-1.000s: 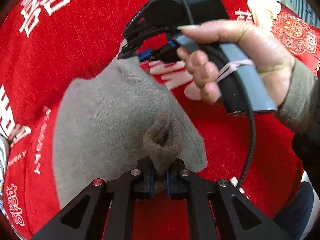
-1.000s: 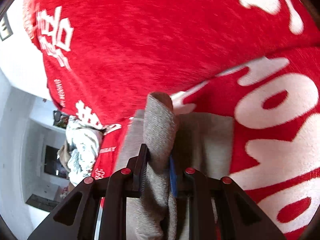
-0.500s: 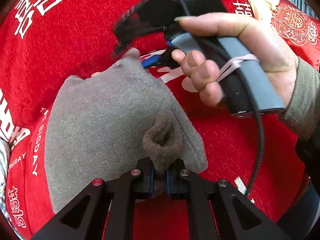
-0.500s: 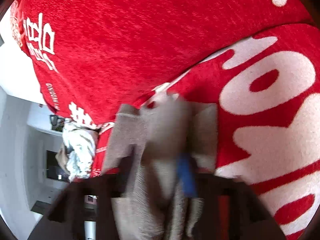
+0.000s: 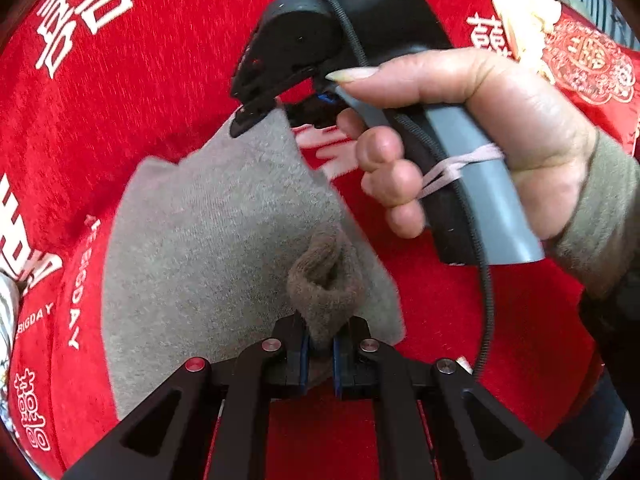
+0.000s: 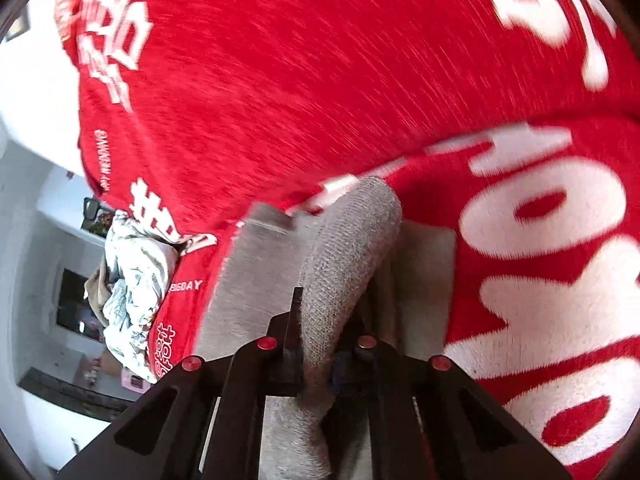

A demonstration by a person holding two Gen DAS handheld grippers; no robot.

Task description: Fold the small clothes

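Observation:
A small grey knitted garment [image 5: 208,248] lies on a red blanket [image 5: 140,92] with white lettering. My left gripper [image 5: 320,350] is shut on a bunched fold of the garment at its near edge. In the left wrist view my right gripper [image 5: 256,118], held by a hand [image 5: 480,132], pinches the garment's far corner. In the right wrist view the right gripper [image 6: 320,344] is shut on a rolled fold of the grey garment [image 6: 344,264], held just above the blanket.
The red blanket [image 6: 320,80] covers the whole work surface. A crumpled white patterned cloth [image 6: 132,280] lies past the blanket's left edge. A red embroidered cushion [image 5: 588,60] sits at the far right. A room floor and furniture show beyond the edge.
The right gripper has shifted with the garment's far corner, pulling it taut; the right view is blurred by motion. The left gripper keeps its hold in place.

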